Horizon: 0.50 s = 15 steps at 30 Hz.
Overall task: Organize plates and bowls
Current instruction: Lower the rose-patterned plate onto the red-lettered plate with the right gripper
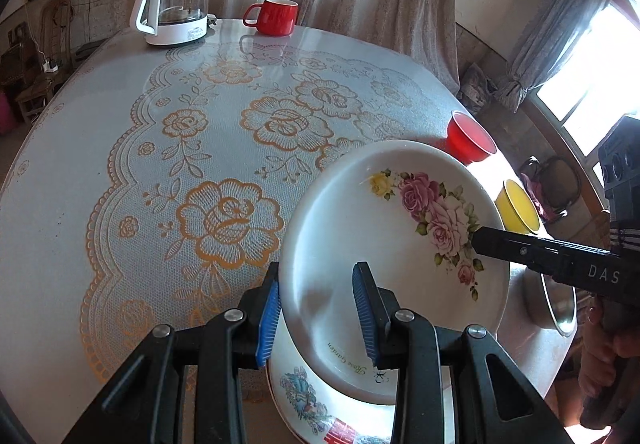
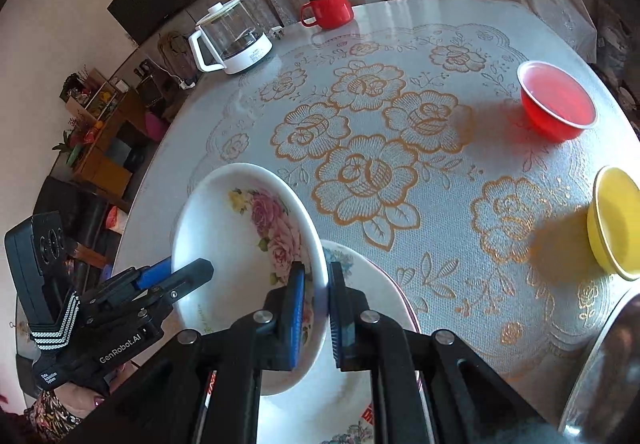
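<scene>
A white plate with pink roses (image 1: 384,228) (image 2: 244,240) hangs tilted just above a second white plate with a red and blue print (image 1: 316,404) (image 2: 340,396) on the table. My left gripper (image 1: 316,320) straddles the rose plate's left rim with a wide gap between its blue pads; it also shows in the right wrist view (image 2: 176,276). My right gripper (image 2: 316,316) is shut on the rose plate's right rim; its finger shows in the left wrist view (image 1: 520,252).
A red bowl (image 1: 468,140) (image 2: 556,104), a yellow bowl (image 1: 516,208) (image 2: 616,224) and a steel bowl (image 1: 556,304) sit at the right. A glass kettle (image 1: 176,8) (image 2: 232,40) and red mug (image 1: 274,16) (image 2: 330,8) stand at the far edge.
</scene>
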Tool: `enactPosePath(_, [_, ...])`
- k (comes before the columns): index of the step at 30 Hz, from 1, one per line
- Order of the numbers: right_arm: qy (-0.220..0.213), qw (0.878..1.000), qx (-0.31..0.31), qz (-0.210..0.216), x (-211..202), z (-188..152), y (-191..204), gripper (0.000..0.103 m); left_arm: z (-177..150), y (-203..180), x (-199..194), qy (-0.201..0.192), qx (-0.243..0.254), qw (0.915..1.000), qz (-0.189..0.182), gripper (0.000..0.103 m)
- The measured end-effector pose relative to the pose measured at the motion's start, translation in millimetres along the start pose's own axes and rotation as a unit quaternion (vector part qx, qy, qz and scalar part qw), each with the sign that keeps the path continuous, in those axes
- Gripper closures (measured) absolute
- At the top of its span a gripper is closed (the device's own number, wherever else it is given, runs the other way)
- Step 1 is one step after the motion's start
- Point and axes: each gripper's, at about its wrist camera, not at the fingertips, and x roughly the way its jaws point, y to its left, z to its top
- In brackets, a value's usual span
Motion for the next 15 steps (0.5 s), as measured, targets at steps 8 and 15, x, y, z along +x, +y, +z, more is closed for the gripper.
enactPosePath(8, [0.006,1.0,0.025,-0.002,-3,-26,-12,0.093,-16,-12,-1,0.012,0.028,0.9995,0.004,0.068])
enactPosePath(15, [0.028,0.998,0.05,-0.003,3,-42,-20,0.093,-21,-18,3,0.022,0.044,0.9986,0.015,0.068])
